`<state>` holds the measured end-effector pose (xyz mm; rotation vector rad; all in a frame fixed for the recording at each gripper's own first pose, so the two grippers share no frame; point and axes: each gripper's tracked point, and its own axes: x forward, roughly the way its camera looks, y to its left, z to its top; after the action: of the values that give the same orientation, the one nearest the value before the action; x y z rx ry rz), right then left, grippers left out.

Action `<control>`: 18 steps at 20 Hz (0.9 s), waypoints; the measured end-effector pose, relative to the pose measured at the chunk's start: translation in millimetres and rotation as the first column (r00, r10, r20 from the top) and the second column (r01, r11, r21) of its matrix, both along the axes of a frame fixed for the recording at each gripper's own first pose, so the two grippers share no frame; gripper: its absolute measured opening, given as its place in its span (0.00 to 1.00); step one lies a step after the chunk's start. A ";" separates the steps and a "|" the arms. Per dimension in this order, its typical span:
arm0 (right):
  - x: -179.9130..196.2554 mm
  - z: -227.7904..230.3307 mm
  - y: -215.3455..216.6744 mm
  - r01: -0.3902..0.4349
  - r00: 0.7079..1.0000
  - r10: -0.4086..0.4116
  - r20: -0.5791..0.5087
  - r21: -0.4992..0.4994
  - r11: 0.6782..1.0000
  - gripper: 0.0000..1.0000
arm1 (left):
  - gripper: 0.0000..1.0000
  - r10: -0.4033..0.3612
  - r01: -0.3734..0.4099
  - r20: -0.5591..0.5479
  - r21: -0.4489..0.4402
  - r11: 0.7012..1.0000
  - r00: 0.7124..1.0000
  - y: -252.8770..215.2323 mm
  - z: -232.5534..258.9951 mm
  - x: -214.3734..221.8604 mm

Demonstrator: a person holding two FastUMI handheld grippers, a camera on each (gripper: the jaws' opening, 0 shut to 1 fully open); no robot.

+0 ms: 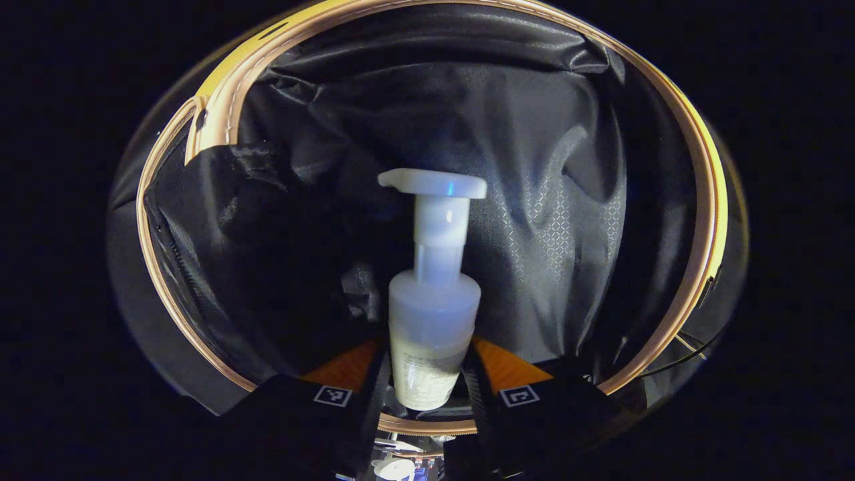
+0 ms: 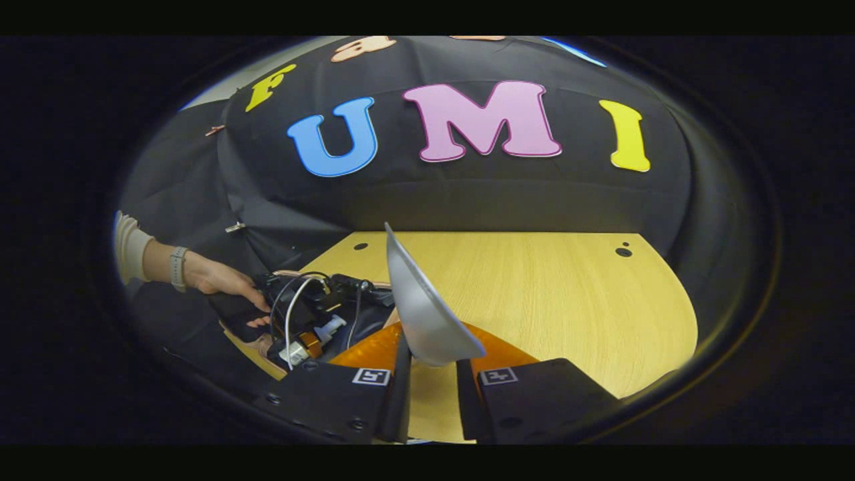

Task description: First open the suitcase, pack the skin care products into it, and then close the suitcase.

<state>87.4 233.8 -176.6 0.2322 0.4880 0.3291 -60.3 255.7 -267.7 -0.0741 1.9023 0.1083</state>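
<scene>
Inside the open suitcase (image 1: 220, 120), over its dark lining (image 1: 534, 200), the left gripper (image 1: 427, 394) pinches a pump bottle (image 1: 434, 314) upright between both fingers. Farther right, above the wooden table (image 2: 568, 294), the right gripper (image 2: 431, 391) clamps the edge of the silver lid (image 2: 421, 307), holding it tilted up.

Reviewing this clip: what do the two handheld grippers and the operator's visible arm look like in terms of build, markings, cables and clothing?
Each gripper, left and right, has two blocky black finger housings carrying a square black-and-white marker, with orange panels behind them. In the right gripper view, the left gripper farther off shows a black body with looping white and black cables and an orange ring. The hand holding it wears a pale wristwatch and a light ribbed sleeve cuff.
</scene>
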 end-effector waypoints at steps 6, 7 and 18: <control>4.6 -5.6 31.4 -0.102 0.993 0.102 -0.052 -0.011 0.995 0.34 | 0.70 -0.085 0.084 0.154 0.010 0.996 0.984 8.4 37.6 9.3; 4.4 -7.8 39.1 -0.128 0.990 0.126 -0.067 -0.019 0.992 0.34 | 0.74 -0.104 0.104 0.214 0.009 0.995 0.971 12.4 48.9 17.1; -6.6 -78.6 181.9 -0.272 0.814 0.346 -0.466 0.221 0.937 0.26 | 0.73 0.094 -0.094 0.718 -0.040 0.995 0.690 133.1 143.0 12.9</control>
<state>80.8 415.7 -255.2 0.3849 1.0270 0.6338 -47.4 388.8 -124.7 -0.1876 1.0969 0.1258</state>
